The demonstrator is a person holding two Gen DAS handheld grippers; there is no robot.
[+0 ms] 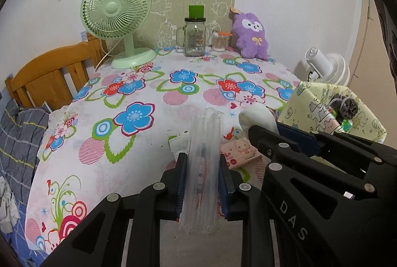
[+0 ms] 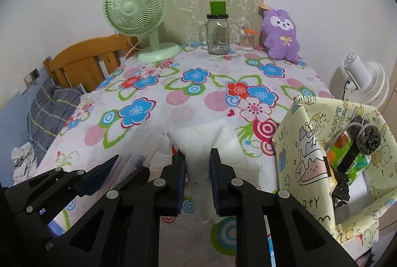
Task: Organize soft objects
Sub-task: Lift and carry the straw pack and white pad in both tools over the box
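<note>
Left of the yellow fabric bin point(image 2: 322, 143), above the bench point(image 1: 139, 83) | left gripper point(image 1: 202, 182) jaws clenched on clear plastic pack point(image 1: 204, 143) | right gripper point(image 2: 197, 182) jaws grasping white soft pad point(image 2: 206, 140) | advice: raise both evenly, keep grips firm, clear bin rim before lowering.

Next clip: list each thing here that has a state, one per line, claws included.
left claw: shut on a clear plastic package
right claw: shut on a white soft pack
green fan: upright, blades not blurred
glass jar: upright, lid on
purple plush: propped upright against the wall
yellow fabric bin: open-topped, items inside
</note>
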